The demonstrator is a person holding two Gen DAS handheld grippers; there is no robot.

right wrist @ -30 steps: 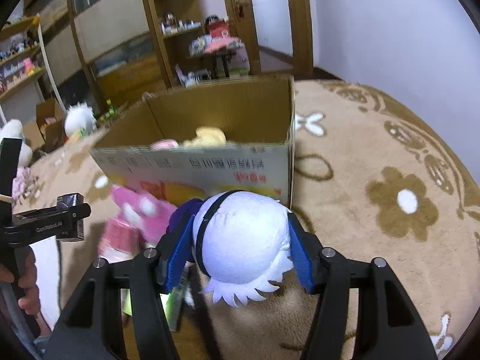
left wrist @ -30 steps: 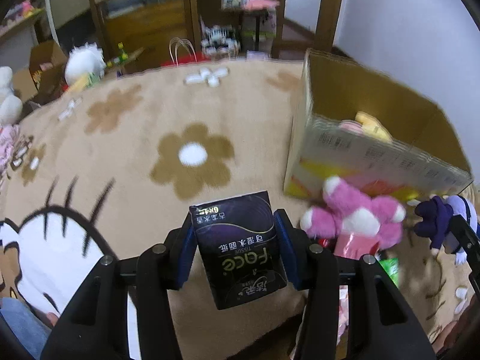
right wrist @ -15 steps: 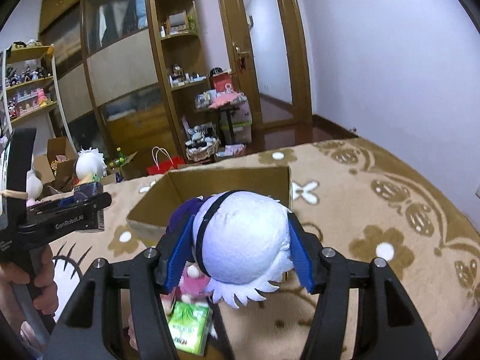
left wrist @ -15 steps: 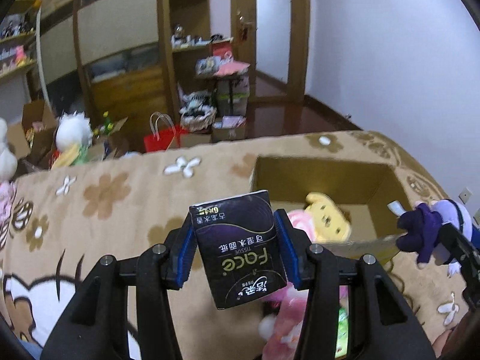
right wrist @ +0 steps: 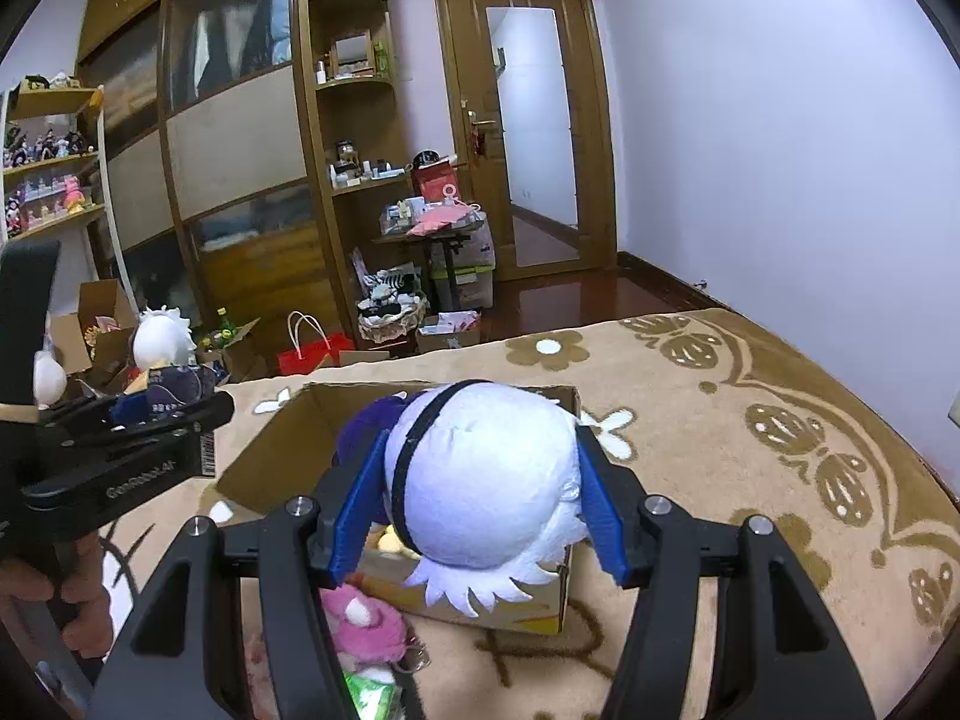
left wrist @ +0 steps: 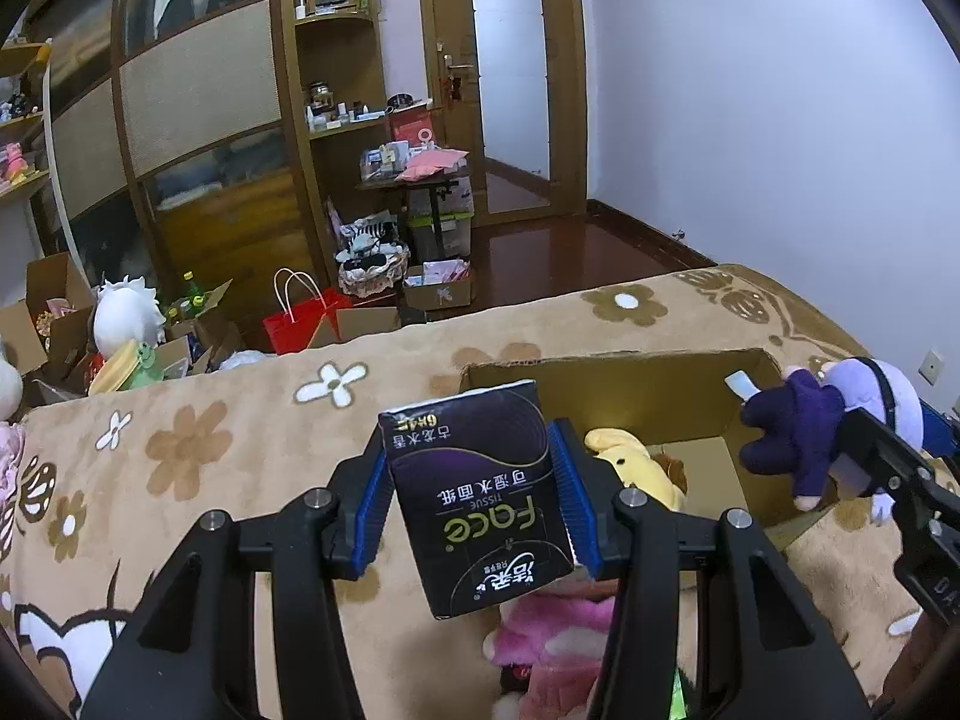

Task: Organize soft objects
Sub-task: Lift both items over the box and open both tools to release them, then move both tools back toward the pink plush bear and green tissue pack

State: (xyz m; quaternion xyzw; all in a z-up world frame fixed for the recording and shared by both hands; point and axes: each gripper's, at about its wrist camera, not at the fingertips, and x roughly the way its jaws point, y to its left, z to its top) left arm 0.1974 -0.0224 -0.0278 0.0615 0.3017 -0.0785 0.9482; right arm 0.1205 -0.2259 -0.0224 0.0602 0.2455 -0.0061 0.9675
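**Both grippers loaded above the open box**

A beige flowered blanket [left wrist: 252, 438] is covering the whole work surface, and an open cardboard box [left wrist: 654, 384] is sitting on it with its flaps up. A yellow plush [left wrist: 624, 462] is lying inside the box, against its near wall. Just outside that wall, on the blanket, a pink plush [right wrist: 360, 624] is resting, with a green packet [right wrist: 372, 690] beside it, partly hidden behind the gripper frame.

The right gripper [right wrist: 480, 510] is hanging over the box opening, its blue pads pressing on both sides of the white-haired doll [right wrist: 486, 480], which is filling the span between the fingers; the doll's purple body is pointing away toward the box. In the left wrist view the same doll [left wrist: 804, 426] is showing at the right edge, above the box's far corner.

The left gripper [left wrist: 474, 498] is hovering over the near left corner of the box, clamping a dark tissue pack [left wrist: 480, 498] between its pads, the pack tilted and its print upside down to the camera.

Beyond the blanket, a red bag [left wrist: 300, 324] is standing on the floor.
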